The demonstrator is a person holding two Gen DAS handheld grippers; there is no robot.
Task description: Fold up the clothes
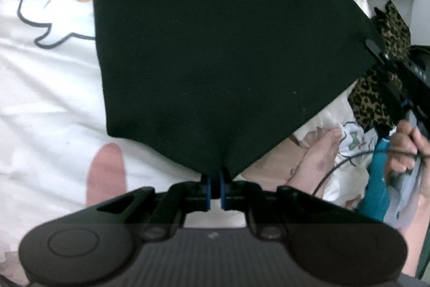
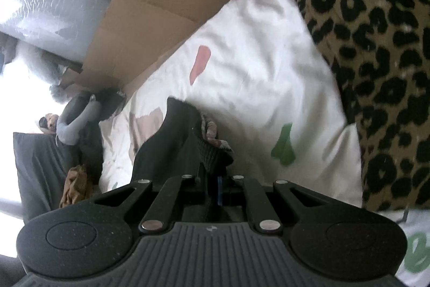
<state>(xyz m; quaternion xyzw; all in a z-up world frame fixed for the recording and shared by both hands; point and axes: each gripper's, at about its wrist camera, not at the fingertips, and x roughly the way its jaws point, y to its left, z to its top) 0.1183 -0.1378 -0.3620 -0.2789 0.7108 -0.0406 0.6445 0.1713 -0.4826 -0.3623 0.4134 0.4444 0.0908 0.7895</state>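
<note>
A black garment (image 1: 215,45) hangs stretched flat over a white printed bedsheet (image 1: 48,104). My left gripper (image 1: 215,176) is shut on its lower corner, blue pads pinching the cloth. The right gripper (image 1: 375,47) shows at the right edge of the left wrist view, clamped on the garment's other corner, with a person's hand (image 1: 408,141) holding its handle. In the right wrist view my right gripper (image 2: 213,179) is shut on the edge of the black garment (image 2: 172,147), which bunches up in front of the fingers.
A leopard-print cloth (image 2: 371,45) lies to the right on the sheet (image 2: 255,77). A cardboard box (image 2: 172,4) stands at the bed's far edge beside a grey wrapped bundle (image 2: 48,4). A person's bare foot (image 1: 319,149) rests on the sheet. Dark clothes (image 2: 80,120) pile at left.
</note>
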